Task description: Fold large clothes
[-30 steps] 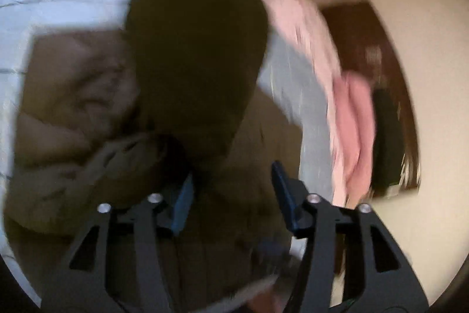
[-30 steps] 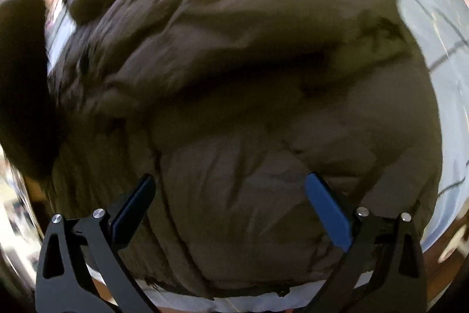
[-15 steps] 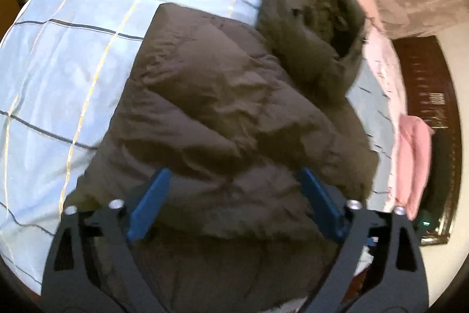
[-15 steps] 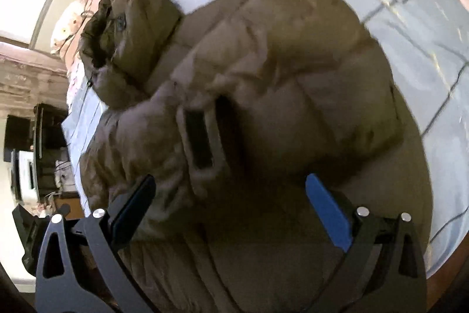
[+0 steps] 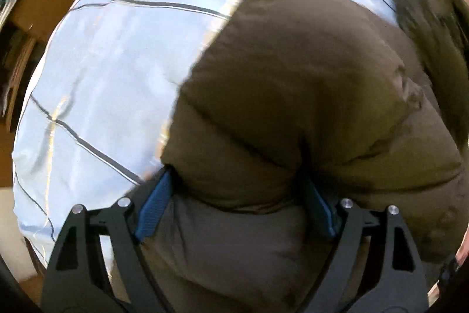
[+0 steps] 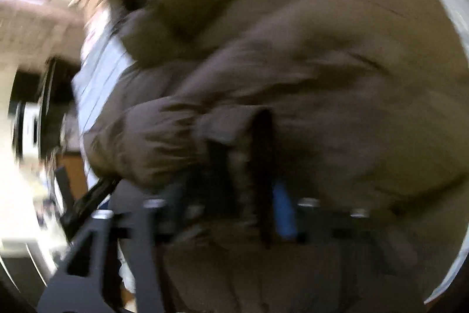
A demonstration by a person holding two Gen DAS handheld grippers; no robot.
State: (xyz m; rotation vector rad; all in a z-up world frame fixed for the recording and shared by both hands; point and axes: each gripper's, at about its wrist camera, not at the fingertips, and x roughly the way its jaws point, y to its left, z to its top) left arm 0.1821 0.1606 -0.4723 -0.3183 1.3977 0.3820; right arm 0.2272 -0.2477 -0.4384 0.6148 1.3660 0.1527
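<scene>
One brown puffer jacket (image 5: 307, 84) is seen lying on the blue bed sheet (image 5: 111, 72), sides apparently folded in already. Left gripper (image 5: 234, 204) is spread wide, fingers pressed into the near hem; right gripper (image 6: 231, 204) blurred, grip can't be told. Bottom-to-top fold prob. left.

Both wrist views close, facing down; share brown jacket (image 5: 293, 96) (image 6: 337, 84).
</scene>
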